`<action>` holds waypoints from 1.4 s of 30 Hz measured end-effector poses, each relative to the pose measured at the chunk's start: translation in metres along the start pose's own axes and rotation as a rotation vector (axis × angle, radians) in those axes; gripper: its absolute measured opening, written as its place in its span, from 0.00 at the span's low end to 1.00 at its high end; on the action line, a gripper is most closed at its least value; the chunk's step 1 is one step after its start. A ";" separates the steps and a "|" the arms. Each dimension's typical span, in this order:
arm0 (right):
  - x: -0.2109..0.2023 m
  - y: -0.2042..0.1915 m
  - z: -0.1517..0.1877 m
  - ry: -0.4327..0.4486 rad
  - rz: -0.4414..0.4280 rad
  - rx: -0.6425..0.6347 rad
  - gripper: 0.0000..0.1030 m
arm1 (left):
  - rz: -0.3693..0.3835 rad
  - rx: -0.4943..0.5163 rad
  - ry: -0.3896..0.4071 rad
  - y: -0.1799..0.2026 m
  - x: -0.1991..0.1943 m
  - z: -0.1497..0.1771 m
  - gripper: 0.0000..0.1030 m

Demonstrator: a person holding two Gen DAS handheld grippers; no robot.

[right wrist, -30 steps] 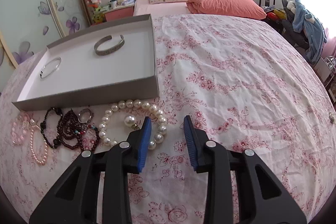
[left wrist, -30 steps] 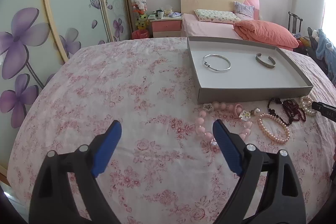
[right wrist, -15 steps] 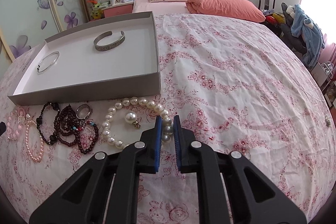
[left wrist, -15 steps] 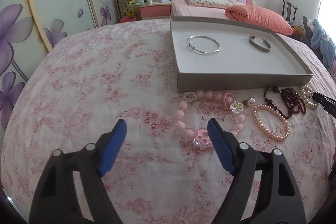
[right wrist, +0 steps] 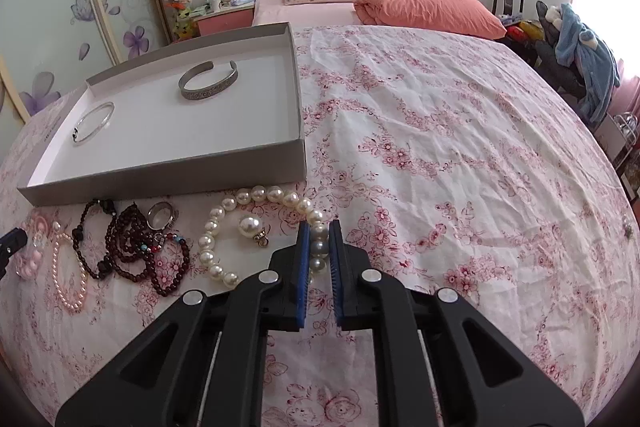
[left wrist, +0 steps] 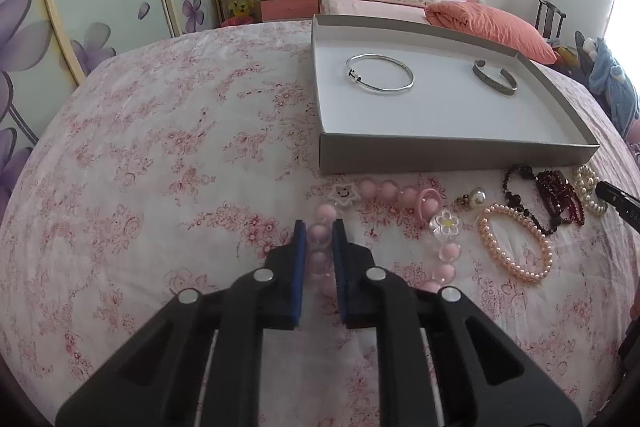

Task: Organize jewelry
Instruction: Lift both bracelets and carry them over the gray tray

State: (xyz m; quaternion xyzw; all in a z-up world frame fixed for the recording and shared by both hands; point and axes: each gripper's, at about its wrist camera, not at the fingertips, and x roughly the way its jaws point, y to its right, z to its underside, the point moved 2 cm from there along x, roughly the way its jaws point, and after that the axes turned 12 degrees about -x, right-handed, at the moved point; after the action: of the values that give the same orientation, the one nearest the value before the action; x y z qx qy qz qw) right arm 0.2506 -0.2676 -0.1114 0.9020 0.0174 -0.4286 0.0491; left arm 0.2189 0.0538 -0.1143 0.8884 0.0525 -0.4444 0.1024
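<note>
Chunky pink plastic bead bracelet [left wrist: 384, 227], lying low-centre on the floral bedspread [left wrist: 160, 155], is being clamped by the closing left gripper [left wrist: 319, 227] (wide apart moments ago); right gripper [right wrist: 319, 231] is clamping white pearl bracelet [right wrist: 256, 223].

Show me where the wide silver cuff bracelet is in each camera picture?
Left wrist view: the wide silver cuff bracelet lies in the far right part of the grey tray, upper right of the picture.
Right wrist view: the same cuff lies in the tray's far middle, upper left of the picture.
Shared landmark: the thin silver bangle in the same tray.
</note>
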 end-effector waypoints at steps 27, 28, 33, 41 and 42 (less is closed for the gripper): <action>-0.067 -0.044 -0.028 0.252 -0.199 -0.035 0.10 | 0.179 -0.013 0.130 0.020 -0.058 -0.017 0.13; -0.068 -0.045 -0.028 0.254 -0.201 -0.037 0.10 | 0.182 -0.012 0.133 0.020 -0.060 -0.017 0.13; -0.073 -0.048 -0.025 0.261 -0.214 -0.040 0.10 | 0.200 -0.015 0.148 0.019 -0.068 -0.018 0.13; -0.082 -0.051 -0.019 0.278 -0.234 -0.032 0.10 | 0.229 -0.027 0.174 0.019 -0.084 -0.017 0.13; -0.084 -0.052 -0.019 0.283 -0.237 -0.033 0.10 | 0.230 -0.028 0.179 0.019 -0.087 -0.016 0.13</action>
State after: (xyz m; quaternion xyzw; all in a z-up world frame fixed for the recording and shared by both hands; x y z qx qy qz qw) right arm 0.2082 -0.2130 -0.0386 0.9440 0.1374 -0.2998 0.0101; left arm 0.1833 0.0389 -0.0329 0.9231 -0.0344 -0.3479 0.1599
